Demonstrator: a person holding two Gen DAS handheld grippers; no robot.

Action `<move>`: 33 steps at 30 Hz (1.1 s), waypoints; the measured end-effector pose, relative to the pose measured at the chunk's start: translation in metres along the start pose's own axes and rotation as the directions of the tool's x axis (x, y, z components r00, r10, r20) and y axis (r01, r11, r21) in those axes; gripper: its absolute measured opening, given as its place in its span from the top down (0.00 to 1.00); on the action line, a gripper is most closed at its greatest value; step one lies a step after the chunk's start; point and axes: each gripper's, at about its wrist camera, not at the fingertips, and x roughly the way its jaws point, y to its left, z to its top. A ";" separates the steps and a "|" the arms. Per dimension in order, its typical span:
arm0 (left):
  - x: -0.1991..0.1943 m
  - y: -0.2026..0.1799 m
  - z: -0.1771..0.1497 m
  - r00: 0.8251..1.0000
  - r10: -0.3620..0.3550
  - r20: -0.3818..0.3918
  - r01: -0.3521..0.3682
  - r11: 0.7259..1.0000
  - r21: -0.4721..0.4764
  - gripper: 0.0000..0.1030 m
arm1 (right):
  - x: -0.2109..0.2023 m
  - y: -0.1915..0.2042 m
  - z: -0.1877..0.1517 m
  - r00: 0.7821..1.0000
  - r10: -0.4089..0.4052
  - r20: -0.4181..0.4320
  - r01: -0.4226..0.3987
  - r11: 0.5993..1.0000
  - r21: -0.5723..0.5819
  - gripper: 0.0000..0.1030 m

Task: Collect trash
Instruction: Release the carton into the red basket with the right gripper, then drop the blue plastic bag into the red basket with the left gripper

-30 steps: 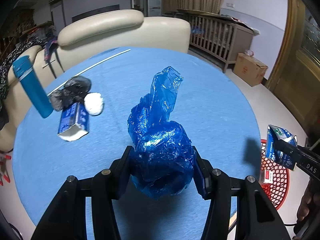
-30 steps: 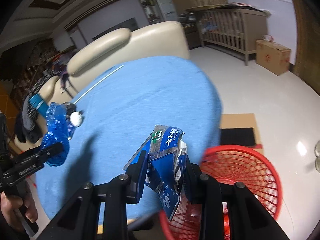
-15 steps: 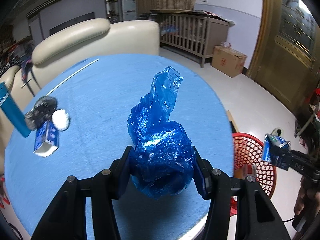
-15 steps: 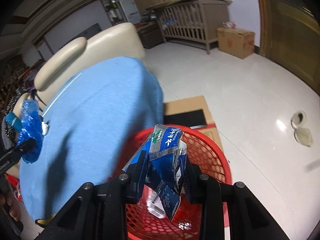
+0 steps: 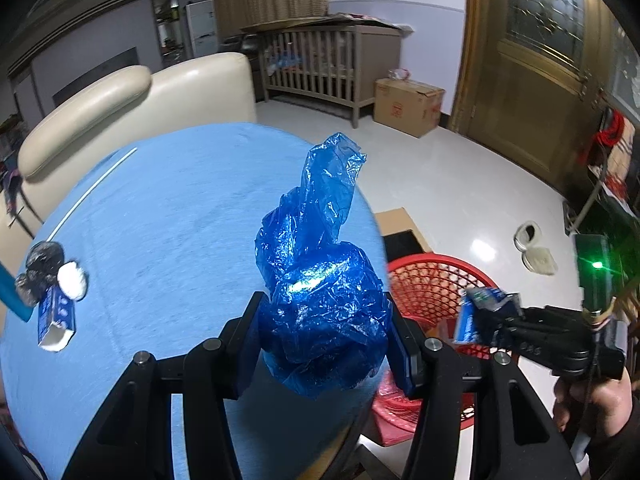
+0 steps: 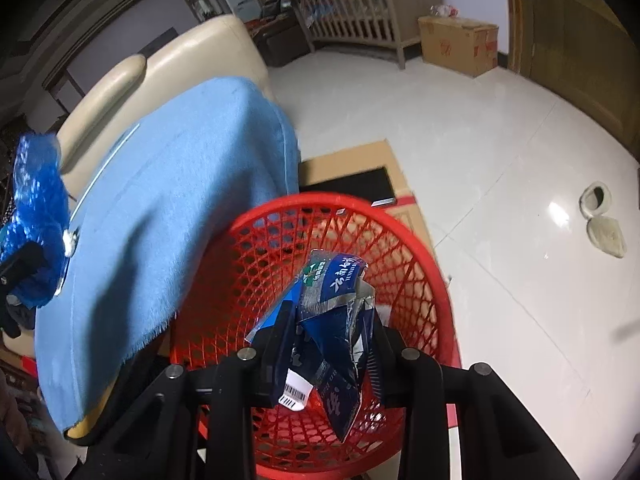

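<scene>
My left gripper (image 5: pixel 326 344) is shut on a crumpled blue plastic bag (image 5: pixel 320 280) and holds it above the right edge of the round blue-clothed table (image 5: pixel 180 208). My right gripper (image 6: pixel 330 344) is shut on a flattened blue milk carton (image 6: pixel 332 308) and holds it over the mouth of the red mesh basket (image 6: pixel 416 248) on the floor beside the table. The right gripper and the carton (image 5: pixel 476 314) also show in the left wrist view, above the basket (image 5: pixel 432 276). The blue bag (image 6: pixel 34 216) shows at the left in the right wrist view.
On the table's left side lie a small blue-white carton (image 5: pixel 56 316), a white paper ball (image 5: pixel 72 284), a dark crumpled wrapper (image 5: pixel 40 260) and a blue bottle (image 5: pixel 12 292). A cream sofa (image 5: pixel 132 96) stands behind. Cardboard (image 6: pixel 352 160) lies under the basket.
Both grippers have swung to the right. The right gripper has carried the milk carton from over the table's edge to over the red basket. The left gripper has moved the bag toward the table's right edge.
</scene>
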 end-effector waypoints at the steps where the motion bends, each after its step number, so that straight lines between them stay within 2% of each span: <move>1: 0.002 -0.005 0.000 1.000 -0.007 -0.003 0.007 1.000 0.009 0.45 | 0.004 0.000 -0.001 1.000 0.004 -0.019 -0.004 1.000 -0.002 0.50; 2: 0.003 -0.008 0.001 1.000 -0.010 -0.005 0.010 1.000 0.015 0.45 | 0.007 0.000 -0.002 1.000 0.006 -0.030 -0.006 1.000 -0.003 0.29; 3: 0.004 -0.012 0.001 1.000 -0.015 -0.008 0.015 1.000 0.022 0.45 | 0.006 0.000 -0.004 1.000 0.012 -0.023 -0.012 1.000 -0.003 0.28; 10: 0.014 -0.031 0.003 0.998 -0.053 -0.034 0.055 0.996 0.064 0.45 | -0.012 -0.013 0.007 0.998 0.003 0.065 -0.007 0.998 0.056 0.28; 17: 0.028 -0.061 0.003 0.993 -0.088 -0.077 0.097 0.987 0.125 0.45 | -0.037 -0.034 0.019 0.986 0.006 0.169 -0.030 0.990 0.139 0.28; 29: 0.060 -0.094 -0.001 0.979 -0.086 -0.187 0.122 0.974 0.193 0.42 | -0.056 -0.060 0.020 0.977 -0.003 0.215 -0.042 0.978 0.204 0.26; 33: 0.064 -0.097 -0.005 0.972 -0.085 -0.220 0.131 0.971 0.202 0.35 | -0.060 -0.063 0.020 0.974 0.000 0.225 -0.048 0.977 0.208 0.26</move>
